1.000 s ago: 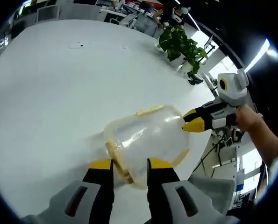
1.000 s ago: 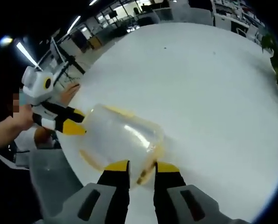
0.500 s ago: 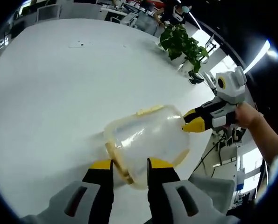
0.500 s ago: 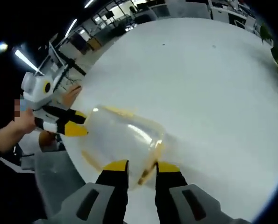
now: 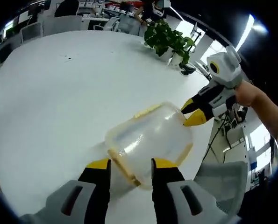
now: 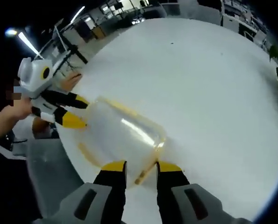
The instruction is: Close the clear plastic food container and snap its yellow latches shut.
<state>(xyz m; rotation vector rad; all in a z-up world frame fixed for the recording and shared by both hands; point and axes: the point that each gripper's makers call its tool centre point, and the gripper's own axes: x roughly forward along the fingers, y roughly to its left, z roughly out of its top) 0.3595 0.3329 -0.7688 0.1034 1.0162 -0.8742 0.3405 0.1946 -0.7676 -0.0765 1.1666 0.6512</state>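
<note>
Your left gripper [image 5: 128, 164] has tilted up, jaws narrowly straddling a yellow latch [image 5: 123, 167]; the right gripper [image 6: 141, 167] does likewise. The container [image 5: 150, 140] rests near the white table [image 5: 50, 102] edge, latches apparently unsnapped.

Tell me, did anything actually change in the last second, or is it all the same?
Hardly anything. Both views swung a bit as the hands tilted. The left gripper and right gripper stay at opposite ends of the clear container, each set of jaws straddling a yellow latch. The container stays on the white table.
</note>
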